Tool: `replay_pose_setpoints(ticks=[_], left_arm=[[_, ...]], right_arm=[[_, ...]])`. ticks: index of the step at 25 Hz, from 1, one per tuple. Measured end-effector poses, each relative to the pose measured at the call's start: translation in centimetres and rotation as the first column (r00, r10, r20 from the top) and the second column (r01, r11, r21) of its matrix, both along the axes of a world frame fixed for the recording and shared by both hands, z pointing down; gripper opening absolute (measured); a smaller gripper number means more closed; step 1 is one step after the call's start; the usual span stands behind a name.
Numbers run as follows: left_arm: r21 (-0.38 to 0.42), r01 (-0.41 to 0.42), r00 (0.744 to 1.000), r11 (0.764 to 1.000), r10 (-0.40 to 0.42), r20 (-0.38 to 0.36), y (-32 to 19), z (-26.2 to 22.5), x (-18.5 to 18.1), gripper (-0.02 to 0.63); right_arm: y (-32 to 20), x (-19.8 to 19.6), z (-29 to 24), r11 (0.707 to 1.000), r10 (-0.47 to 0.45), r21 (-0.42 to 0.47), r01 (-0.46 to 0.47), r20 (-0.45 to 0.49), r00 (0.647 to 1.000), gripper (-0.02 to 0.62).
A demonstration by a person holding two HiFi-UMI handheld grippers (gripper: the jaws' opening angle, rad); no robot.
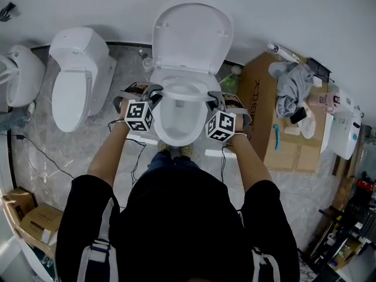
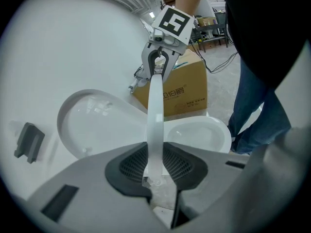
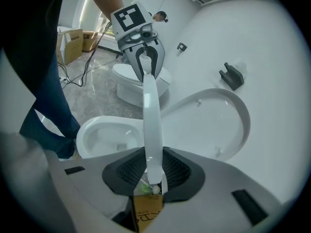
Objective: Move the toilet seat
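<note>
The white toilet seat point(image 1: 184, 90) is lifted off the bowl rim point(image 1: 163, 135) and held level across it, below the raised lid point(image 1: 191, 37). My left gripper point(image 1: 154, 94) is shut on the seat's left side and my right gripper point(image 1: 214, 100) on its right side. In the left gripper view the seat point(image 2: 155, 120) runs edge-on from my jaws point(image 2: 153, 174) to the right gripper point(image 2: 158, 64). The right gripper view shows the seat point(image 3: 151, 125) the same way, pinched in my jaws point(image 3: 153, 177), with the left gripper point(image 3: 146, 62) at its far end.
A second white toilet point(image 1: 76, 78) stands to the left, with another fixture point(image 1: 20, 75) beyond it. A cardboard box point(image 1: 264, 116) with clothes on top is close on the right. Cables point(image 1: 35, 151) lie on the marble floor. The wall is right behind the lid.
</note>
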State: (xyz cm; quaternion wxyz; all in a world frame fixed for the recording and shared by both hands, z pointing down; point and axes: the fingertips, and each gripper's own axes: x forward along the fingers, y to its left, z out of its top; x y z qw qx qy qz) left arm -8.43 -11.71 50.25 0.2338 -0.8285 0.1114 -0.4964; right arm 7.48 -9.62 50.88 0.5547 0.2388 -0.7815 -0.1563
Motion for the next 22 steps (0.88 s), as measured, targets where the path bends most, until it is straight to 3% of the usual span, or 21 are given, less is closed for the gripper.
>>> replay_pose_setpoints(ticks=[22], left_arm=[[-0.04,0.094,0.993,0.995,-0.096,-0.068,-5.1,-1.9,0.7,0.097]], right_arm=[[-5.0,0.6,-2.2,0.998,0.054,-0.024,-0.053,0.03,0.998,0.107]])
